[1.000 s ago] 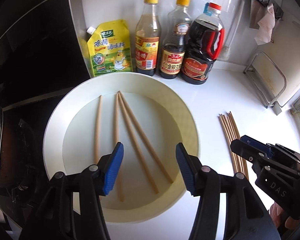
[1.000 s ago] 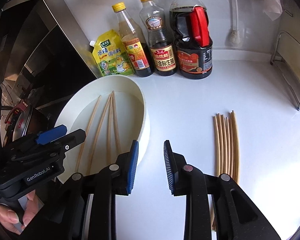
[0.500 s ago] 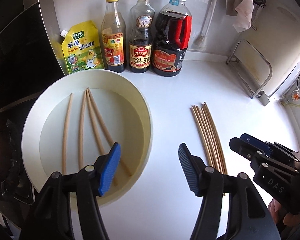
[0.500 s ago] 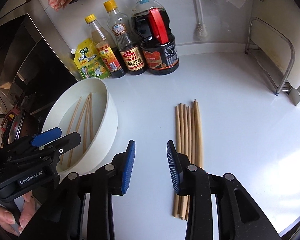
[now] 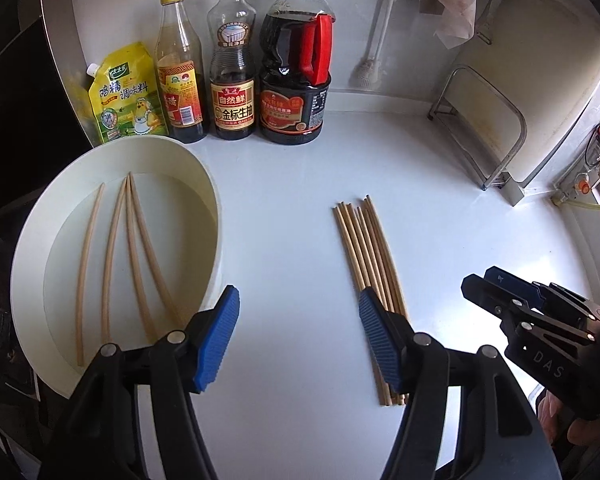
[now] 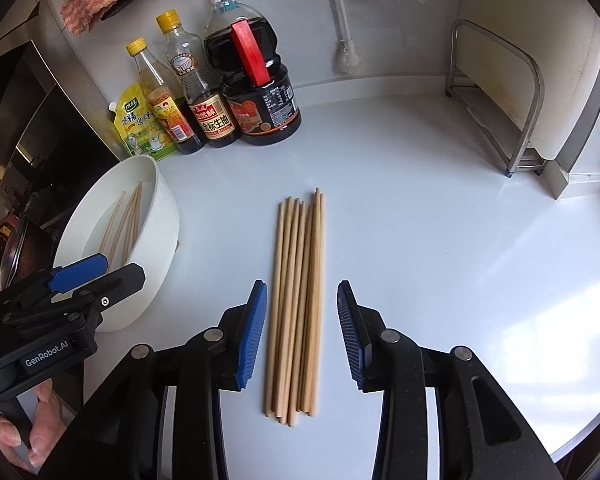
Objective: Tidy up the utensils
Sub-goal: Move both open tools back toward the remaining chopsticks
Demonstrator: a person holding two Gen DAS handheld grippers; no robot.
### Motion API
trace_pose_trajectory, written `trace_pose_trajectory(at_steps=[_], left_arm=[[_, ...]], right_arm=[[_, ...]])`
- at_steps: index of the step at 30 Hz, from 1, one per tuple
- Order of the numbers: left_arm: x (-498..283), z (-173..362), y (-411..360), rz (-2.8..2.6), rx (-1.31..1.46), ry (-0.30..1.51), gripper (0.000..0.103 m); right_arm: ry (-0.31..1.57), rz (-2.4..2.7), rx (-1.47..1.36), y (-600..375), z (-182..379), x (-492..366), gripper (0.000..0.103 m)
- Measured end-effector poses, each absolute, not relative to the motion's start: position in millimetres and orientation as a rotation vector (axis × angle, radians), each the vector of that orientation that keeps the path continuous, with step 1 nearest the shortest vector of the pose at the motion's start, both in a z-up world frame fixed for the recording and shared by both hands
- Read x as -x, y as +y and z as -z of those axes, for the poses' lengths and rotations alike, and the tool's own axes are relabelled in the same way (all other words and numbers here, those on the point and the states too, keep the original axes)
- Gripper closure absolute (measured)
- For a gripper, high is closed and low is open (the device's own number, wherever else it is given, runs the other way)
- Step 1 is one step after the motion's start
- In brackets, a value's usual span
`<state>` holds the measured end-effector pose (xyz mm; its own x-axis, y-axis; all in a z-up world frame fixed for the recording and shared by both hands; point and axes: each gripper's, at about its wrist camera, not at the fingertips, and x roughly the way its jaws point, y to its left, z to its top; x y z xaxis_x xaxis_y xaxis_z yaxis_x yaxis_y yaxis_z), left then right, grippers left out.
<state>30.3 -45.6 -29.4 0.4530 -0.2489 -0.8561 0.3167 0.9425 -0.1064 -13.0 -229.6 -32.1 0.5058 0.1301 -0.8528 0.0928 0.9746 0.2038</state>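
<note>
A bundle of several wooden chopsticks (image 6: 298, 292) lies on the white counter, also in the left wrist view (image 5: 370, 258). My right gripper (image 6: 302, 330) is open and empty, its blue pads on either side of the bundle's near half, above it. Several more chopsticks (image 5: 118, 256) lie in a white round basin (image 5: 216, 216) at the left, which also shows in the right wrist view (image 6: 162, 216). My left gripper (image 5: 296, 338) is open and empty over the bare counter between basin and bundle.
A yellow seasoning pouch (image 5: 126, 94) and three sauce bottles (image 5: 234, 68) stand against the back wall. A metal rack (image 6: 500, 92) stands at the back right. A dark stove (image 6: 28, 128) lies left of the basin. The counter's front edge is near the right gripper.
Both grippers have moved right. The left one left the basin for the bare counter. The right one now straddles the chopstick bundle and has opened wider.
</note>
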Motion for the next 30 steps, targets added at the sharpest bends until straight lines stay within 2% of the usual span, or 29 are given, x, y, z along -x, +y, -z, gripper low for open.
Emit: trace_pose_trajectory(at_steps=[12, 20, 22, 30], left_arm=[[-27, 57, -65, 0.297, -0.085, 1.09, 0.038], [-29, 77, -71, 0.274, -0.078, 1.111, 0.036], [-30, 80, -73, 0.27, -0.075, 1.115, 0.036], [-35, 88, -70, 0.249, -0.052, 1.115, 0.034]], right_arm=[[1.086, -0.038, -0.229, -259, 65, 12, 0.067], [1.109, -0.052, -0.227, -268, 90, 4, 0.063], [1.108, -0.06, -0.221, -266, 94, 1, 0.058], [1.119, -0.095, -0.179, -250, 109, -9, 0.058]])
